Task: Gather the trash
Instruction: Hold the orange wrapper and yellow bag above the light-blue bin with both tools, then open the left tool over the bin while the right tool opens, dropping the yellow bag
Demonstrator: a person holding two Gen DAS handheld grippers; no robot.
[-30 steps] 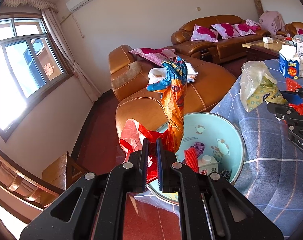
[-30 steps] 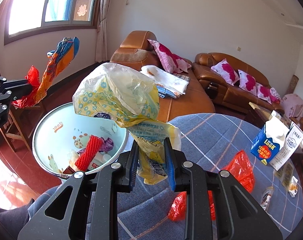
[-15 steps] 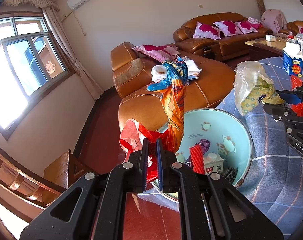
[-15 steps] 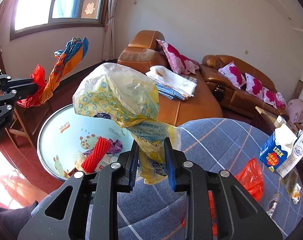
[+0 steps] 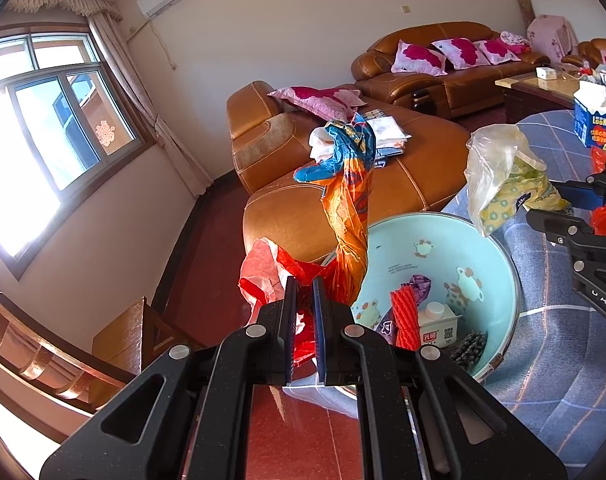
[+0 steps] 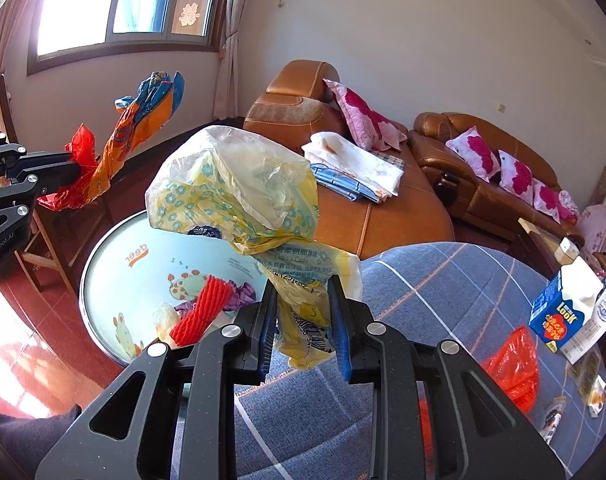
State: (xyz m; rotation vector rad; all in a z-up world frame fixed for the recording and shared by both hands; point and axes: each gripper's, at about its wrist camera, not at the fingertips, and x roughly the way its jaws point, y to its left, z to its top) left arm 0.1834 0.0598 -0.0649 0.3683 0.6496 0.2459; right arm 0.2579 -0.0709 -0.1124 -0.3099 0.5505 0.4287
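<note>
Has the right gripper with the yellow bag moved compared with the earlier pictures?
Yes. In the right wrist view, the right gripper and its yellow bag shifted toward the basin, relative to the blue carton.

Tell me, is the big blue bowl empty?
No. The bowl already holds trash: a red foam net, a small carton and a purple wrapper.

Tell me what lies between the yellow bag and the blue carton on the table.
In the right wrist view, between the yellow bag and the carton lies bare checked tablecloth; a red bag sits nearer the camera, just below that stretch.
</note>
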